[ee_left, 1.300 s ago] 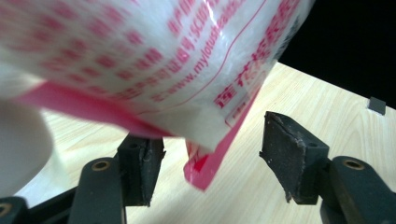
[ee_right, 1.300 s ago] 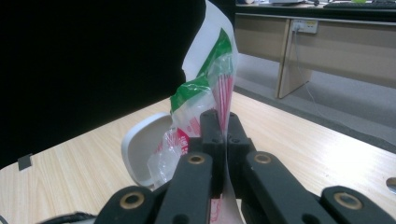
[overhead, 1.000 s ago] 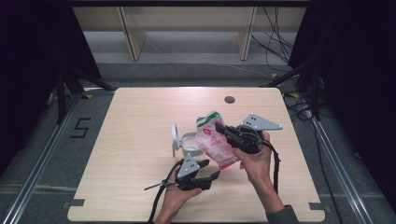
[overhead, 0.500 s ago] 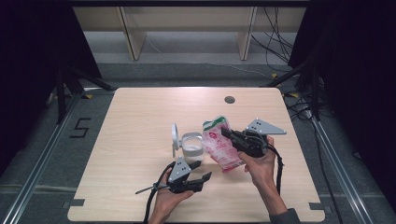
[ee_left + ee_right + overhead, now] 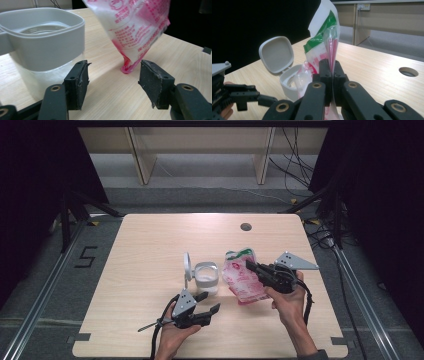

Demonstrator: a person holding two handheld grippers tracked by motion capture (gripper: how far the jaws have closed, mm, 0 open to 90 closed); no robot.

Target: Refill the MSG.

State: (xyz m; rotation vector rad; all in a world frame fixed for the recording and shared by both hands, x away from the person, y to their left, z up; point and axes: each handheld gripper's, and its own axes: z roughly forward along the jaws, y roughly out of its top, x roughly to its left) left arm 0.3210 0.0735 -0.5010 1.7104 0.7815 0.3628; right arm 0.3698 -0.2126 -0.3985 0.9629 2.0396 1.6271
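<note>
Jaws of right gripper [image 5: 251, 266] clamped tight on pink and white bag [image 5: 242, 281] w/ green top, pads pinching the thin film; seen close in right gripper view [image 5: 331, 75]. Jaws of left gripper [image 5: 208, 302] standing apart, nothing between, pads pointing toward jar and bag in left gripper view [image 5: 113, 82].

Wooden table [image 5: 150, 250] w/ round cable hole [image 5: 245, 226] near far edge. Floor mark "5" [image 5: 86, 256] left of table. Bag held just right of grey-rimmed jar [image 5: 206, 276], lower corner touching the tabletop [image 5: 126, 68]. Jar lid [image 5: 186, 265] flipped up on left side; same lid [image 5: 276, 54] upright in right gripper view.

Writing: rows of small pink print on bag [image 5: 130, 32], too blurred to read; no brand legible.

Vs earlier frames: bag now lower and nearer the person, was tilted over the jar mouth a sec ago. Left gripper drawn back toward near edge, away from jar. Jar and lid unmoved.

Hard to tell: jar contents, whitish, behind cloudy wall. Bag top cut off in left gripper view, bottom hidden behind jaws in right gripper view.
</note>
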